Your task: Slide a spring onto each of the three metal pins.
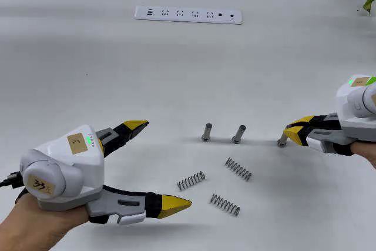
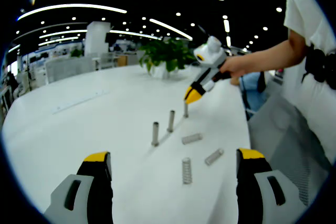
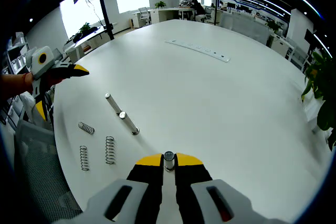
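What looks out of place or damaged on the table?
Nothing stands out. Two pins stand upright, the right gripper is shut on the third pin, and three springs lie loose beside them.

Bare table (image 1: 82, 86) surrounds two upright pins (image 1: 207, 132) and three springs (image 1: 238, 168); power strip (image 1: 188, 14) well apart.

Left tool (image 1: 165, 164), right tool (image 1: 286, 134): white housings, black jaws, yellow tips, tan labels, green lights. Black cable (image 1: 7, 181) on left tool. White sleeve (image 2: 302, 9).
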`<action>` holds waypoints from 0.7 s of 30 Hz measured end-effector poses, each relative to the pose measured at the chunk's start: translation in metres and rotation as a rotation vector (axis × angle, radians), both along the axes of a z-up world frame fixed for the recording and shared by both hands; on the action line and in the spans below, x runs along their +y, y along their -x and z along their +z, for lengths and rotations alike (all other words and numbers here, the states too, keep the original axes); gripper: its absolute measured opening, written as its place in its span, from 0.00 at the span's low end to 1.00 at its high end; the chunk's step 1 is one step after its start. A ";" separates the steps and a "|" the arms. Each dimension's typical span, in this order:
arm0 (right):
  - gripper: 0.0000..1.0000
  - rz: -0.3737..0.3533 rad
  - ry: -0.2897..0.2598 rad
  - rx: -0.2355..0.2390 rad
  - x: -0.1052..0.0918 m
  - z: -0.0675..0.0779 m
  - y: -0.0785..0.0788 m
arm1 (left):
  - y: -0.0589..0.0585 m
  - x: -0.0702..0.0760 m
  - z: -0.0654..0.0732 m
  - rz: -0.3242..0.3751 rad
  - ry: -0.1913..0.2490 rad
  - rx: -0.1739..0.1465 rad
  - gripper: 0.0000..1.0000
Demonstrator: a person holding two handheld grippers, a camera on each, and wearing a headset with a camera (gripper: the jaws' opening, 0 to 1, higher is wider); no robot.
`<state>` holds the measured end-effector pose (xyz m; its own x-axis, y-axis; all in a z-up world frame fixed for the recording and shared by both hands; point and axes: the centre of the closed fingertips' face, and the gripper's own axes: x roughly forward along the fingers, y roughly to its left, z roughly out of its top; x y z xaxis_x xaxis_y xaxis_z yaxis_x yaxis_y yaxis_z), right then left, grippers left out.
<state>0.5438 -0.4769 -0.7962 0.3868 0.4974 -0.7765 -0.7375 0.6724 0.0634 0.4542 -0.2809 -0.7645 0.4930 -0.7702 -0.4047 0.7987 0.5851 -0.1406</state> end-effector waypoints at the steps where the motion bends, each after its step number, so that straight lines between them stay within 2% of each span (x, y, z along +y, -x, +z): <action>1: 0.09 -0.001 -0.003 -0.001 -0.001 -0.001 -0.001 | 0.000 0.000 0.000 0.000 0.000 0.000 1.00; 6: 0.09 -0.009 -0.010 -0.010 -0.004 -0.004 -0.002 | 0.001 -0.002 0.000 -0.002 0.000 0.001 1.00; 21: 0.09 -0.029 -0.027 -0.022 -0.001 0.000 0.006 | 0.001 -0.008 0.000 -0.010 0.004 0.003 1.00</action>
